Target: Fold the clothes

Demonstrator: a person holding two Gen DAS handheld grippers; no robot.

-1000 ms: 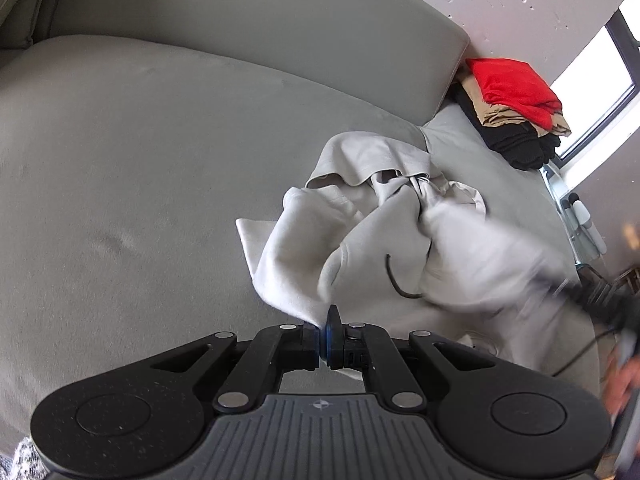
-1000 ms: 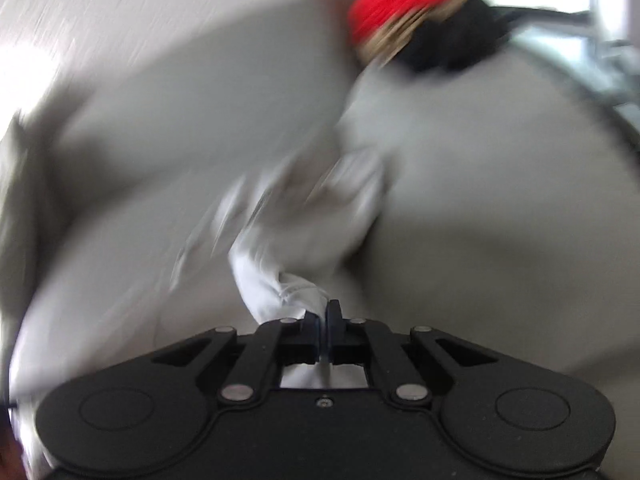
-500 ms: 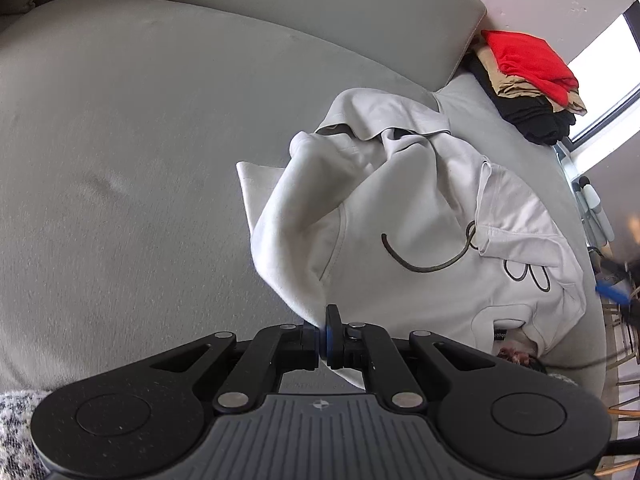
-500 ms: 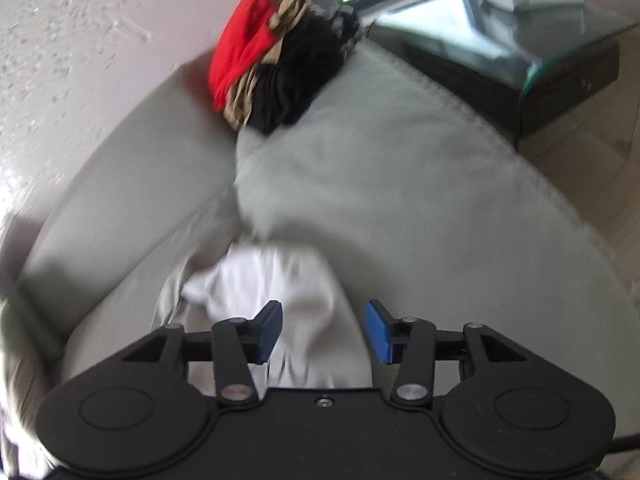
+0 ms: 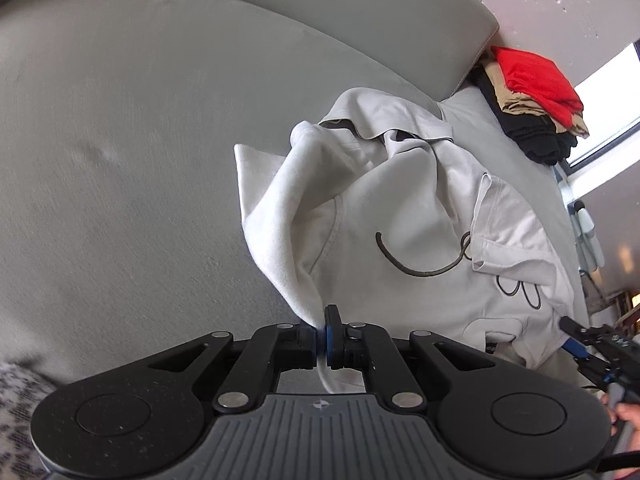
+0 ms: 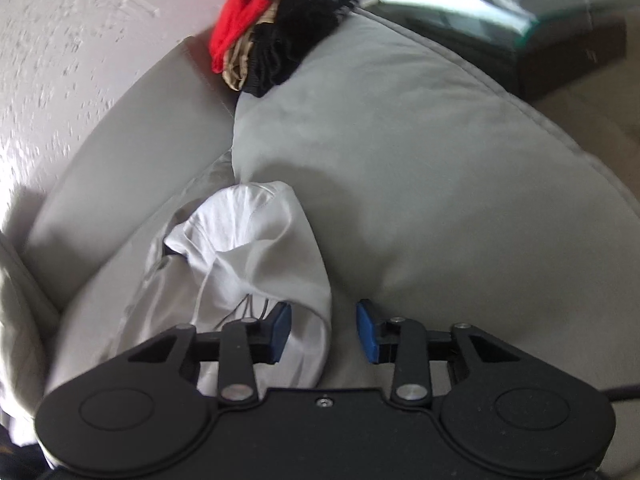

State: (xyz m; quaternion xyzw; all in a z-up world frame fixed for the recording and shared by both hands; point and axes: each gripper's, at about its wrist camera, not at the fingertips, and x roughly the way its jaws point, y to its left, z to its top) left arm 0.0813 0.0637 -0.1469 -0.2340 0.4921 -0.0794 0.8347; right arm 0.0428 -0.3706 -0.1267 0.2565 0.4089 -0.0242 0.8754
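A white hoodie (image 5: pixel 400 208) with dark line drawings lies rumpled on a grey sofa (image 5: pixel 120 140). My left gripper (image 5: pixel 322 334) is shut on a fold of the white hoodie at its near edge, and the cloth rises from the jaws. In the right wrist view the hoodie (image 6: pixel 256 248) lies bunched just ahead. My right gripper (image 6: pixel 323 332) is open, its left blue pad over the cloth and its right pad over bare cushion. The right gripper (image 5: pixel 588 348) also shows at the right edge of the left wrist view, beside the hoodie's corner.
A stack of folded clothes (image 5: pixel 532 96), red over tan over black, sits on the sofa's far end; the same stack (image 6: pixel 280 28) shows in the right wrist view. A glass-topped table (image 6: pixel 540 20) stands beyond the sofa. A patterned fabric (image 5: pixel 16 384) shows at lower left.
My right gripper let go of the hoodie and opened, then drew back to the hoodie's corner. The hoodie dropped and spread flatter on the sofa. My left gripper stayed shut on its fold.
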